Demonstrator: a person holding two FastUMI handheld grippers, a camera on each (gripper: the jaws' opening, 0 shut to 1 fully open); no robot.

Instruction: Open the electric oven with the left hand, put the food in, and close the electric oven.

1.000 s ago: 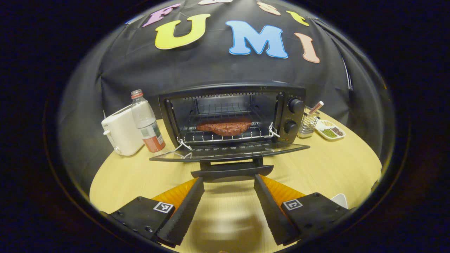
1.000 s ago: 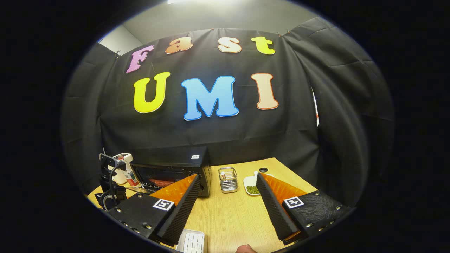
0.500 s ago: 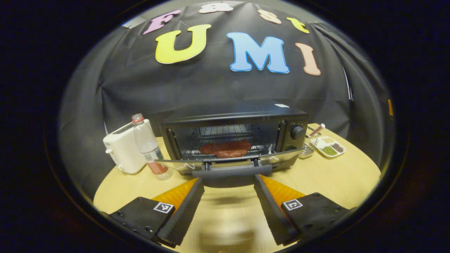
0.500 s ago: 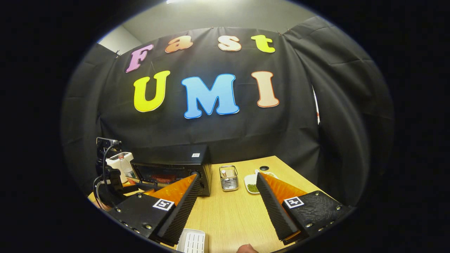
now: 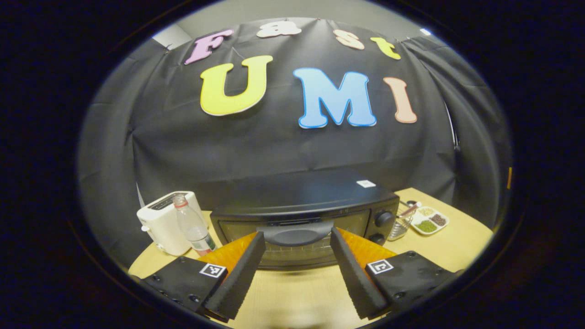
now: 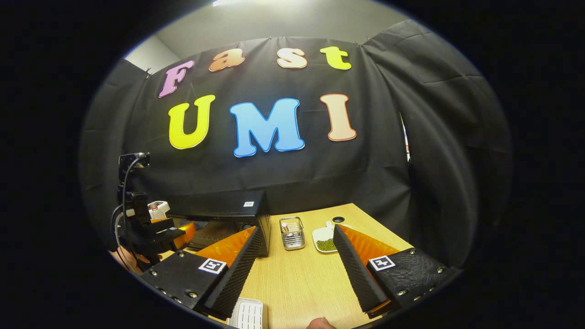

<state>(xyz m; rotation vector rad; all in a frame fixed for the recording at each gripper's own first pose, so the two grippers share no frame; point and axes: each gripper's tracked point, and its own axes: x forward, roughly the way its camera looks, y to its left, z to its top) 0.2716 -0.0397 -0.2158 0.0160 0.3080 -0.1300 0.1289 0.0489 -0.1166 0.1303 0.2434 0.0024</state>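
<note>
Left gripper jaws spread wide, right gripper jaws likewise apart

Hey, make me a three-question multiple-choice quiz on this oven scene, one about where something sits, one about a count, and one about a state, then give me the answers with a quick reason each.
1. Where does the plastic bottle stand?
A. On top of the oven
B. Between the white toaster and the electric oven
C. Inside the wire basket

2. How many round knobs show on the oven's front panel?
A. Two
B. Four
C. None

3. What state is the oven door in?
A. Lying flat open
B. Taken off
C. Up against the oven front, shut or nearly so

Answers:
1. B, in the left gripper view the bottle stands by the toaster, left of the oven.
2. A, one knob sits above another at the right of the door.
3. C, the door stands upright with its handle between the open fingers of the left gripper.
</note>
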